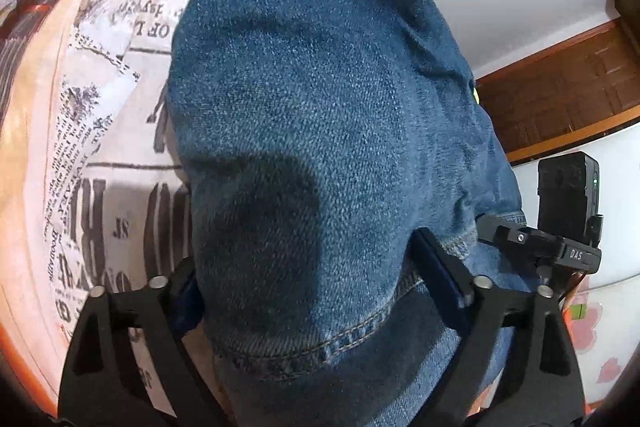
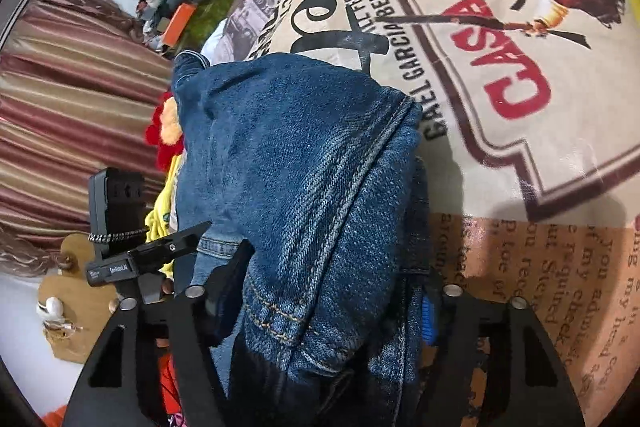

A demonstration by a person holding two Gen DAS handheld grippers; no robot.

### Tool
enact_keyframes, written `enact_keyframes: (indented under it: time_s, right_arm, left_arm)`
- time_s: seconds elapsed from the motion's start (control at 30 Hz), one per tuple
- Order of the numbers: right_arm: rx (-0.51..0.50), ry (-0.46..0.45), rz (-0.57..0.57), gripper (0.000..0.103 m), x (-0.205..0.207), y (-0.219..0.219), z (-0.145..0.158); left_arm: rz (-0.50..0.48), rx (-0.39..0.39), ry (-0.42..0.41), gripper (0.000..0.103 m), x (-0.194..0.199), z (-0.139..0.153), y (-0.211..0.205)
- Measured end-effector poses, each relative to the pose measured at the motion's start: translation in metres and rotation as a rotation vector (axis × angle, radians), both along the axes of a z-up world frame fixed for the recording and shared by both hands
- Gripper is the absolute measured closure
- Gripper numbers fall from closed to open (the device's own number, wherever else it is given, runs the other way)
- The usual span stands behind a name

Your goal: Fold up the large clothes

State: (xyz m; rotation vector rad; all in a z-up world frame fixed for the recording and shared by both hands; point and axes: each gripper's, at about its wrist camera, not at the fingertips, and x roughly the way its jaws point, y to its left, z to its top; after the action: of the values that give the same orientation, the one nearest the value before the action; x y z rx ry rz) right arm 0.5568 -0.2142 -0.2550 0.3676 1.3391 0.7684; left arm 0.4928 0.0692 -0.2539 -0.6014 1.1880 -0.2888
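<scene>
One denim garment is being gripped by two tools: the left hand-held gripper is clamping a hemmed fold of it, and the right hand-held gripper is clamping a thick, stitched bunch. The denim is hanging over a printed cloth covered in newspaper text and poster art, which is spreading beneath it. Beyond the cloth's far edge, a striped curtain, a clutter of small objects and yellow and red fabric are crowding the right gripper's left side. No containers are showing.
</scene>
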Motion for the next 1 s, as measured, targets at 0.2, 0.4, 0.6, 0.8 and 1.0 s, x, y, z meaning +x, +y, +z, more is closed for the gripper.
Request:
enact_keyframes:
  time_s: [0.2, 0.4, 0.6, 0.8, 1.0]
  right_arm:
    - [-0.044, -0.061, -0.018, 0.064, -0.014, 0.012, 0.024]
    - [-0.113, -0.143, -0.008, 0.067, -0.033, 0.036, 0.063]
    - [-0.097, -0.185, 0.008, 0.068, -0.049, 0.064, 0.102]
    - [-0.087, -0.26, 0.043, 0.068, -0.078, 0.102, 0.141]
    - [-0.078, -0.258, 0.067, 0.068, -0.101, 0.148, 0.149]
  left_arm:
    - [-0.017, 0.024, -0.053, 0.05, -0.014, 0.023, 0.002]
    - [-0.047, 0.142, -0.145, 0.057, -0.039, 0.067, -0.004]
    - [-0.025, 0.197, -0.235, 0.058, -0.073, 0.116, 0.015]
    - [0.027, 0.204, -0.288, 0.058, -0.117, 0.143, 0.059]
    - [0.069, 0.212, -0.283, 0.058, -0.149, 0.155, 0.11]
